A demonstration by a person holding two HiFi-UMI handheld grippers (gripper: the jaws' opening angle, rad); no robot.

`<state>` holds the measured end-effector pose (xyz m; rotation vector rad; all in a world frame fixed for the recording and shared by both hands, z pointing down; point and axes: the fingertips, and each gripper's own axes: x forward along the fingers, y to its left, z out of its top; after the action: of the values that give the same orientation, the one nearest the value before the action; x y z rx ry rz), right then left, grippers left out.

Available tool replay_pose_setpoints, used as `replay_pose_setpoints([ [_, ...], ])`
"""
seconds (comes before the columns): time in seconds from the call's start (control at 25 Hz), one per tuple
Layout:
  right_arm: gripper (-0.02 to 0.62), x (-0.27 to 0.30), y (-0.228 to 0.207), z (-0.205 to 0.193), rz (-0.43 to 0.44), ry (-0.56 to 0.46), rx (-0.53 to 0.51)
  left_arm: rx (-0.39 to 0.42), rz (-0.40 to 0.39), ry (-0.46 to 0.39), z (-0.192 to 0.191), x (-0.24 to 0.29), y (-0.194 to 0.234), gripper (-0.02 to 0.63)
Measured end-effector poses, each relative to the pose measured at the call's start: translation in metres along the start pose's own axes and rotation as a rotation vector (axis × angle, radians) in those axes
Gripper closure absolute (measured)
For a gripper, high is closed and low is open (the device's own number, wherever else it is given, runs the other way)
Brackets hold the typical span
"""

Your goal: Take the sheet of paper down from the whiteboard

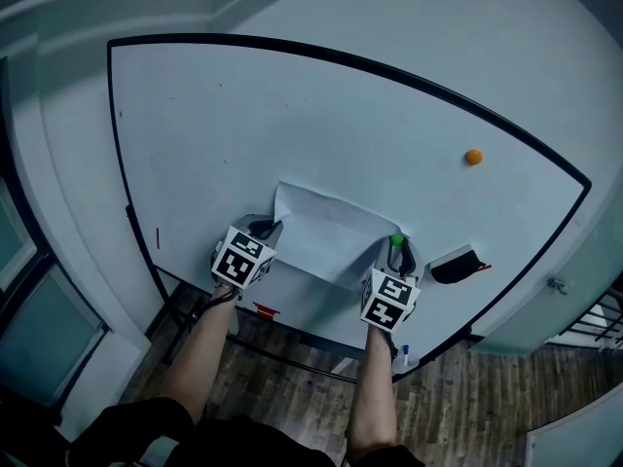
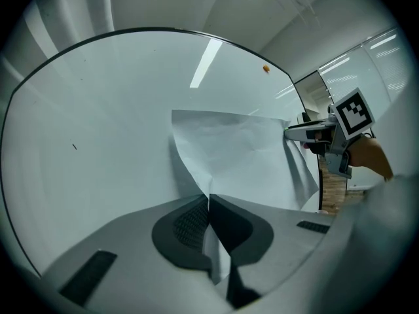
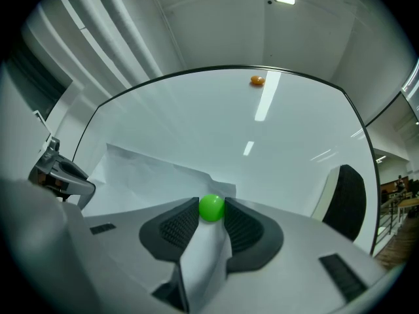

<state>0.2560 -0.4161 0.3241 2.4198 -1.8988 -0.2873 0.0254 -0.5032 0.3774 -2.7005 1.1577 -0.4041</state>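
- Sheet of paper (image 1: 326, 232): thin, white, creased; low on the glossy whiteboard (image 1: 292, 115), left edge bowed off the surface.
- Left gripper (image 2: 209, 205): ribbed black pads pinched together on that left edge.
- Right gripper (image 3: 211, 209): pads clamped on a round green magnet (image 3: 211, 207) at the sheet's right edge.
- Orange magnet (image 1: 473, 157) and black eraser (image 1: 453, 264): on the board further right, clear of the sheet.
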Motion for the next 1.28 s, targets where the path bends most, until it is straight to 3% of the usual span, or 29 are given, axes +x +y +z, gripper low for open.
replay_pose_setpoints([
  [1.0,0.462,0.001,-0.001,-0.001,0.008,-0.001,0.006,-0.007,0.129,0.033,-0.023,-0.027,0.044,0.584],
  [1.28,0.462,0.000,0.000,0.000,0.006,-0.001,0.006,0.005,0.116,0.018,-0.019,-0.028,0.039,0.584],
])
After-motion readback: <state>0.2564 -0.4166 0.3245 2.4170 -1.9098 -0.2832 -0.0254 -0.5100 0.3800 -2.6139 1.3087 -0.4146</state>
